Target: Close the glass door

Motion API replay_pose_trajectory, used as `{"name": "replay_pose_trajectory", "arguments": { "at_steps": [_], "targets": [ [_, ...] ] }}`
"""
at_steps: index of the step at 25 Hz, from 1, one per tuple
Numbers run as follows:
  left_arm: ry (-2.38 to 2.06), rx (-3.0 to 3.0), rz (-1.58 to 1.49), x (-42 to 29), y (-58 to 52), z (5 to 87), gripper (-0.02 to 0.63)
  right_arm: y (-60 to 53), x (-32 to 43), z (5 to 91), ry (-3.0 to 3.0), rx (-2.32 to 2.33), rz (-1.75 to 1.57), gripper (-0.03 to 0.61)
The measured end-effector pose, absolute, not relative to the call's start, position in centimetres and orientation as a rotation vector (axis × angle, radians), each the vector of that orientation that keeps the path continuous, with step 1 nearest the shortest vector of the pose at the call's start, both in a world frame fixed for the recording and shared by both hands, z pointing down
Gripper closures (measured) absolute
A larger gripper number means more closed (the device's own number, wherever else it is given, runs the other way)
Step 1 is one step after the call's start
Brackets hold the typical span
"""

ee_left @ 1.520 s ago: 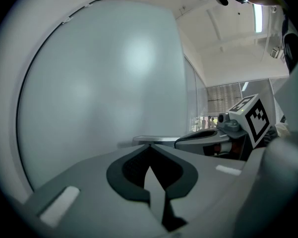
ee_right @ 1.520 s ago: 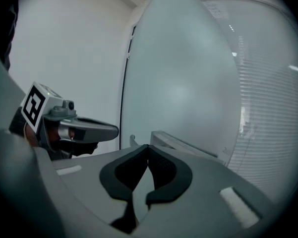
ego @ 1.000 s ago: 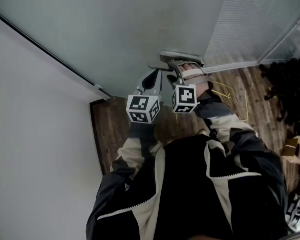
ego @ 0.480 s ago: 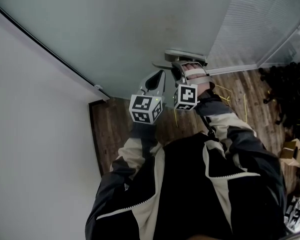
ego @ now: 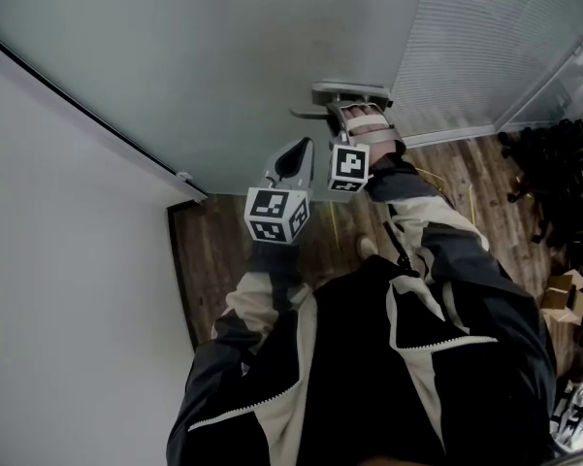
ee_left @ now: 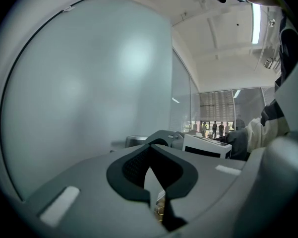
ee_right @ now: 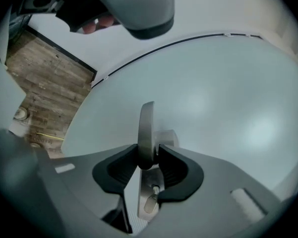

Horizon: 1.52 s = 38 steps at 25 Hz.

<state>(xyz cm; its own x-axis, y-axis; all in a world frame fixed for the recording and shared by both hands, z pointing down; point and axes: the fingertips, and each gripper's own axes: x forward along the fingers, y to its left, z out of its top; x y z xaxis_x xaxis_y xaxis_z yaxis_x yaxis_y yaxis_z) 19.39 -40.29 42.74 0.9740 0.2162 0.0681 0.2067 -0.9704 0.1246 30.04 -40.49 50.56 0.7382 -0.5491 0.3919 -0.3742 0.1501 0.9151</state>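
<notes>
The frosted glass door (ego: 223,56) fills the top of the head view. Its metal lever handle (ego: 349,95) sticks out near the door's right edge. My right gripper (ego: 354,115) is at the handle. In the right gripper view the flat lever (ee_right: 147,128) stands edge-on between the black pads (ee_right: 171,165), which press on both its sides. A lock plate with a small turn knob (ee_right: 151,202) sits below. My left gripper (ego: 293,153) hangs just left of the handle, close to the glass, shut with nothing in it (ee_left: 149,150).
A white wall (ego: 58,260) runs along the left, meeting the door at a dark seam. Wooden floor (ego: 213,250) lies below. A glass panel with blinds (ego: 485,47) stands to the right of the door. Black gear (ego: 553,163) and a cardboard box (ego: 563,294) lie at far right.
My right gripper and the handle have shifted a little up the picture, toward the door frame side. The left gripper has hardly moved.
</notes>
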Motion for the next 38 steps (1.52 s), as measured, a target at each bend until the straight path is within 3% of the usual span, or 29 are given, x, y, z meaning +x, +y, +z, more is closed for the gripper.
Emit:
{"name": "replay_pose_trajectory", "arguments": {
  "at_steps": [15, 38],
  "targets": [
    [0.101, 3.042, 0.090, 26.1, -41.9, 40.6, 0.611, -44.2, 42.2, 50.4, -0.786, 1.379, -0.230, 0.468],
    [-0.102, 3.052, 0.191, 26.8, -43.7, 42.3, 0.610, -49.9, 51.6, 51.1, -0.764, 1.325, -0.227, 0.469]
  ]
}}
